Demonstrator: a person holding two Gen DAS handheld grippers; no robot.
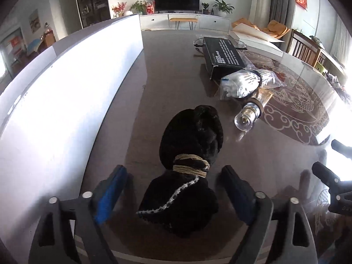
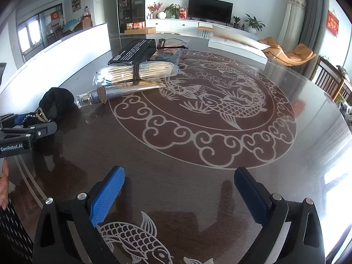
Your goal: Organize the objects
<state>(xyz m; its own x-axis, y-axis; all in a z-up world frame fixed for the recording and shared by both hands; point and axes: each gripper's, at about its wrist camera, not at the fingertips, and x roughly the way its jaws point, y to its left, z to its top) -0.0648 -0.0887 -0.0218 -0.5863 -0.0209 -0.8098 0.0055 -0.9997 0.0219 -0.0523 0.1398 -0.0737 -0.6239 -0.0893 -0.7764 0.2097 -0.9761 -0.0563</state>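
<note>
One black cloth bundle [image 1: 189,165], one black box [image 1: 222,55], one bag of cotton swabs [image 2: 134,72], one tube [image 2: 123,92], one pair of glasses [image 2: 171,43].

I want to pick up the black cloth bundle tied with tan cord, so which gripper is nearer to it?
Left. The left gripper has the black cloth bundle tied with tan cord between its open jaws; the right gripper hovers over bare table, off to the bundle's right.

A fuzzy black cloth bundle [image 1: 191,154], bound with straw-coloured cord [image 1: 191,165], lay on the glossy dark tabletop [image 2: 176,187] beside a clear glass bottle [image 1: 246,116].
</note>
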